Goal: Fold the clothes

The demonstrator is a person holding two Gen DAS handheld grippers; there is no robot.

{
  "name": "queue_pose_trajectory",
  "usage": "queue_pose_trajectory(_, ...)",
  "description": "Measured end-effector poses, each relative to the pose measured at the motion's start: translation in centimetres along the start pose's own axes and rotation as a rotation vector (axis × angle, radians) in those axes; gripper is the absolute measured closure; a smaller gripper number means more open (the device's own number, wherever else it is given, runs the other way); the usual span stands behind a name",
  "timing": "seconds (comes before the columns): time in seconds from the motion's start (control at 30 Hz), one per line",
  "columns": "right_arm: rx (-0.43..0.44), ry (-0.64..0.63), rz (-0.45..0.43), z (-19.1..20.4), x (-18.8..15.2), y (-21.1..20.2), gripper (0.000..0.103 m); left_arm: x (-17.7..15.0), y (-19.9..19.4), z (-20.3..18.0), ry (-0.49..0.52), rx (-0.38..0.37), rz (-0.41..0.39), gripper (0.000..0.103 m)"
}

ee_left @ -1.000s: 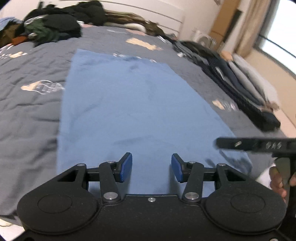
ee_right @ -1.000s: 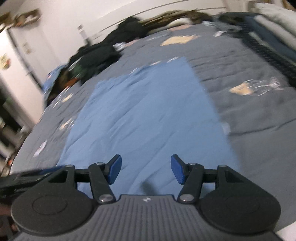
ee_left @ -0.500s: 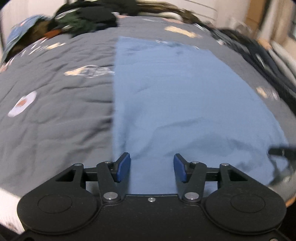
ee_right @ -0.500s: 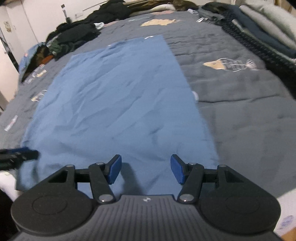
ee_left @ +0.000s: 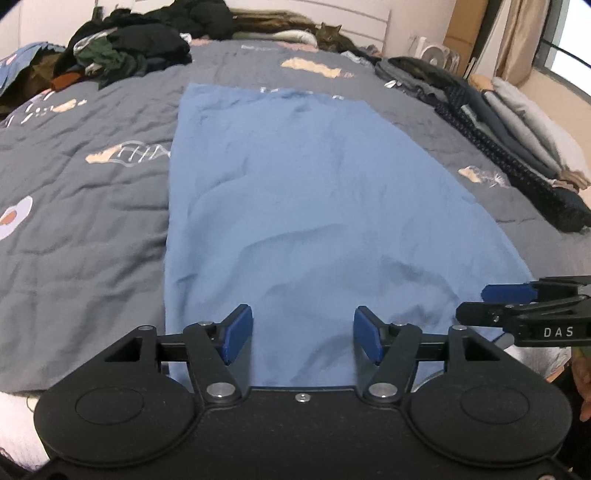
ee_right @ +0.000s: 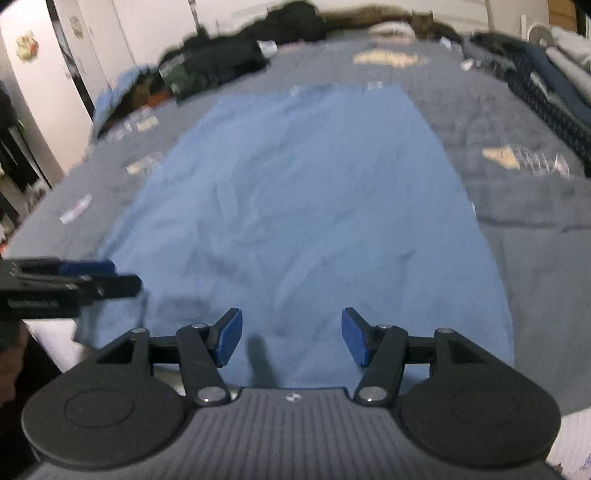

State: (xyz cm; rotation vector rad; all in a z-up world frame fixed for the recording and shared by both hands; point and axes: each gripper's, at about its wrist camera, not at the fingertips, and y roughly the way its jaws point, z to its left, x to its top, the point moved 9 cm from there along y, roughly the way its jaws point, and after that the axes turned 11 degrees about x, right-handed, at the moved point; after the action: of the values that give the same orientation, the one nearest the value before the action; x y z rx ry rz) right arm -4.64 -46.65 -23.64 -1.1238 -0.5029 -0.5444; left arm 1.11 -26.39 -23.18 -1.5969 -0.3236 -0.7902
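A light blue garment [ee_left: 303, 192] [ee_right: 306, 206] lies spread flat and lengthwise on the grey bedspread [ee_left: 81, 192], with shallow wrinkles. My left gripper [ee_left: 303, 338] hovers open over the garment's near edge, nothing between its blue pads. My right gripper [ee_right: 291, 341] is open too, above the same near edge further right. In the left wrist view the right gripper [ee_left: 517, 299] reaches in from the right by the garment's near right corner. In the right wrist view the left gripper [ee_right: 81, 277] shows blurred at the near left corner.
A heap of dark clothes [ee_left: 133, 48] lies at the far left of the bed. Folded dark and grey garments [ee_left: 509, 133] line the right side. A cat [ee_left: 332, 35] rests by the headboard. White cupboards [ee_right: 48, 81] stand left of the bed.
Both grippers swung back toward the garment's middle near edge and stayed open. The right gripper now shows closer in the left wrist view. The garment has not moved.
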Motion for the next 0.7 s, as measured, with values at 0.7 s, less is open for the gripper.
queue_pose_trajectory(0.7, -0.144, 0.176, -0.128, -4.6, 2.9, -4.0, 0.044, 3.3, -2.2, 1.9, -0.072, -0.012, -0.089, 0.041)
